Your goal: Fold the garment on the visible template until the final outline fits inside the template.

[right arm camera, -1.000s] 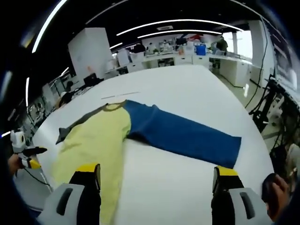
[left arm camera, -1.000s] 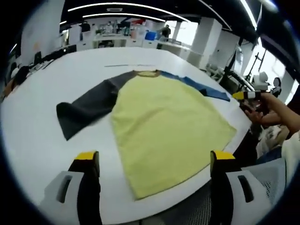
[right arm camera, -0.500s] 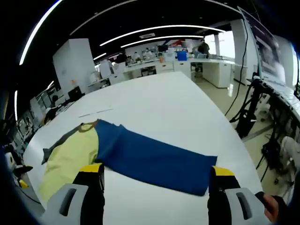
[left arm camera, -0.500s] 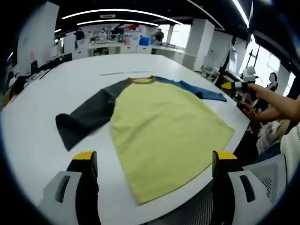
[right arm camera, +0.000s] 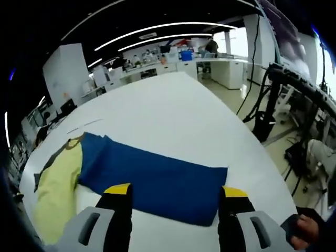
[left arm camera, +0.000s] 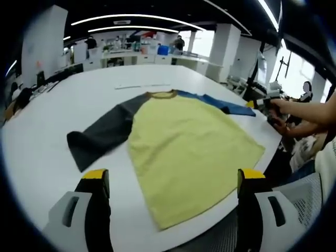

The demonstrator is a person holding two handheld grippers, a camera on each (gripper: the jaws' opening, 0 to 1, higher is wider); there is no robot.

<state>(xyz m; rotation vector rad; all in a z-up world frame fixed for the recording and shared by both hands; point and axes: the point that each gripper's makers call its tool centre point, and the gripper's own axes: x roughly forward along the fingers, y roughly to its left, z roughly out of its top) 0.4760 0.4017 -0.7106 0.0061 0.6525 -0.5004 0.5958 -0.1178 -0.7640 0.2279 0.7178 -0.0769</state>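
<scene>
A long-sleeved shirt lies flat on the white table (left arm camera: 42, 157). It has a yellow body (left arm camera: 189, 142), a dark grey sleeve (left arm camera: 102, 134) and a blue sleeve (left arm camera: 226, 105). My left gripper (left arm camera: 173, 176) is open, hovering short of the shirt's hem near the table's edge. In the right gripper view the blue sleeve (right arm camera: 152, 181) stretches across, with the yellow body (right arm camera: 55, 189) at the left. My right gripper (right arm camera: 176, 190) is open, its yellow-tipped jaws standing over the sleeve's cuff end. A hand holds the right gripper (left arm camera: 260, 103) beside the blue cuff. A thin line mark (left arm camera: 142, 85) lies beyond the collar.
The table's edge (right arm camera: 262, 157) runs close past the blue cuff, with cables and stands (right arm camera: 278, 100) on the floor beyond. A mesh chair (left arm camera: 299, 205) sits below the near edge. Desks and people (left arm camera: 131, 44) fill the far end of the room.
The right gripper has moved in toward the blue sleeve's cuff, which now lies between its jaws. The left gripper view has barely shifted, and the shirt lies as before.
</scene>
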